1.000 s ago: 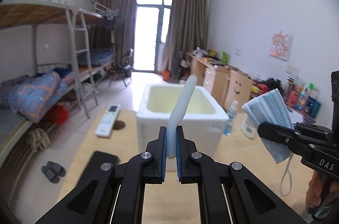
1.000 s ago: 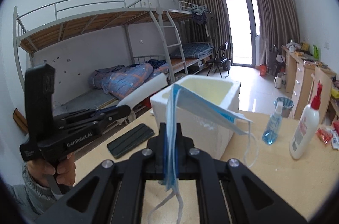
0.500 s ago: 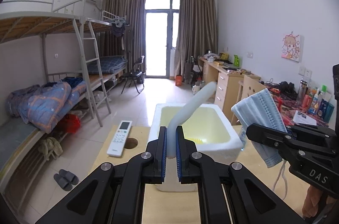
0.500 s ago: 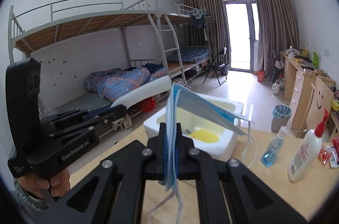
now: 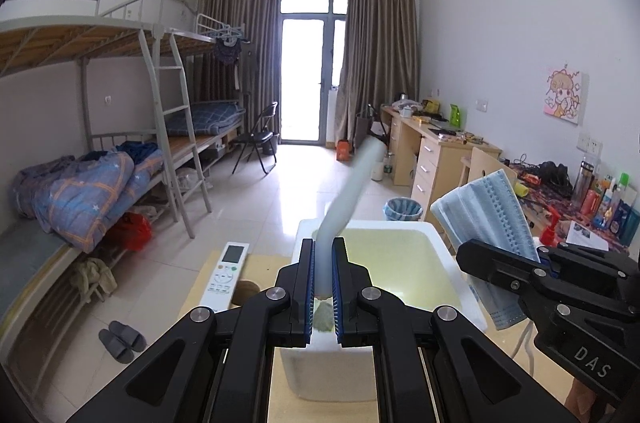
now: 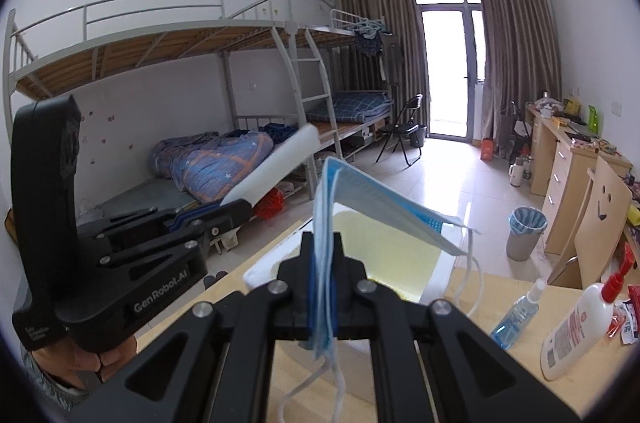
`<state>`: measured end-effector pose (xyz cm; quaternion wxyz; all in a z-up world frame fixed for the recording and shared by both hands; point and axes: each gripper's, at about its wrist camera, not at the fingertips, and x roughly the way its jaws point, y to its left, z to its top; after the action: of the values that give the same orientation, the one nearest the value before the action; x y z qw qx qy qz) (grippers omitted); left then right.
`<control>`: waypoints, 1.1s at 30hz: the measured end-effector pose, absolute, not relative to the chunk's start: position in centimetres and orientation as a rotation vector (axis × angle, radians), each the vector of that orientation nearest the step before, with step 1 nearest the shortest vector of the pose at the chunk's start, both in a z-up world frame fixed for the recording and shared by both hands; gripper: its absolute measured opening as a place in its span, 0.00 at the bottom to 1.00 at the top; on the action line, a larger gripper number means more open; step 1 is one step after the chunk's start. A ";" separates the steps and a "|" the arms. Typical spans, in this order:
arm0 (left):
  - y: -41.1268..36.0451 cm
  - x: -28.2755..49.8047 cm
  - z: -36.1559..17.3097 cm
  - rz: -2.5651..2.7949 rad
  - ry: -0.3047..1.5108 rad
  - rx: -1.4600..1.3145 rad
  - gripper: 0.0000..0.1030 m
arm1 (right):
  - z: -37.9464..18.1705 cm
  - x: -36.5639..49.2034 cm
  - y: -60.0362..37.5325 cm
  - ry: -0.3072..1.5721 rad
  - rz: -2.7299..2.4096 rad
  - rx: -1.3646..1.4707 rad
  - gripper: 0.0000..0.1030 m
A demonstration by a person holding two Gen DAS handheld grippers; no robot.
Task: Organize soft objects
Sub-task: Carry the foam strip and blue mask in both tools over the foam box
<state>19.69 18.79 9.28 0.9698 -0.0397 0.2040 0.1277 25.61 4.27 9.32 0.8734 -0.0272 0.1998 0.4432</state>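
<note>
My left gripper (image 5: 321, 265) is shut on a white foam strip (image 5: 348, 195) that sticks up and forward over the near rim of a white foam box (image 5: 468, 287) with a yellowish inside. In the right wrist view the left gripper (image 6: 236, 209) shows at the left with the foam strip (image 6: 276, 163). My right gripper (image 6: 322, 263) is shut on a blue face mask (image 6: 384, 201), whose ear loops hang down in front of the foam box (image 6: 260, 269). From the left wrist view the right gripper (image 5: 464, 255) holds the mask (image 5: 486, 211) beside the box's right wall.
A white remote (image 5: 226, 275) lies on the wooden table (image 5: 280, 395) left of the box, by a round hole. A blue spray bottle (image 6: 516, 315) and a white pump bottle (image 6: 580, 327) stand at the right. Bunk beds (image 5: 100, 159) lie beyond the table's left edge, desks (image 5: 432, 147) along the right wall.
Both grippers rose and moved forward with the strip and the mask still held. The box now sits lower and closer, and I see into it from above.
</note>
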 end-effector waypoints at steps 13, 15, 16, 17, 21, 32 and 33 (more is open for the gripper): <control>19.9 22.9 7.7 0.279 0.454 -0.076 0.08 | 8.1 28.2 6.0 0.443 0.895 -0.067 0.08; 20.0 23.0 7.6 0.286 0.457 -0.074 0.08 | 7.9 28.4 6.2 0.445 0.900 -0.070 0.08; 20.0 23.2 7.6 0.288 0.459 -0.075 0.08 | 7.7 28.4 6.3 0.448 0.905 -0.068 0.08; 20.0 23.3 7.6 0.291 0.460 -0.077 0.08 | 7.7 28.5 6.4 0.451 0.908 -0.066 0.08; 19.9 23.9 7.4 0.290 0.475 -0.070 0.08 | 7.7 28.9 6.5 0.460 0.902 -0.064 0.08; 17.2 25.9 7.0 0.212 0.512 -0.048 0.08 | 8.9 29.3 3.1 0.465 0.834 -0.030 0.08; 17.1 26.0 6.9 0.208 0.515 -0.047 0.08 | 9.0 29.4 2.9 0.467 0.826 -0.027 0.08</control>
<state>25.95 17.05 6.86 0.9614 -0.0231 0.2541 0.1028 29.42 2.86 8.96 0.8895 -0.0129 0.2247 0.3977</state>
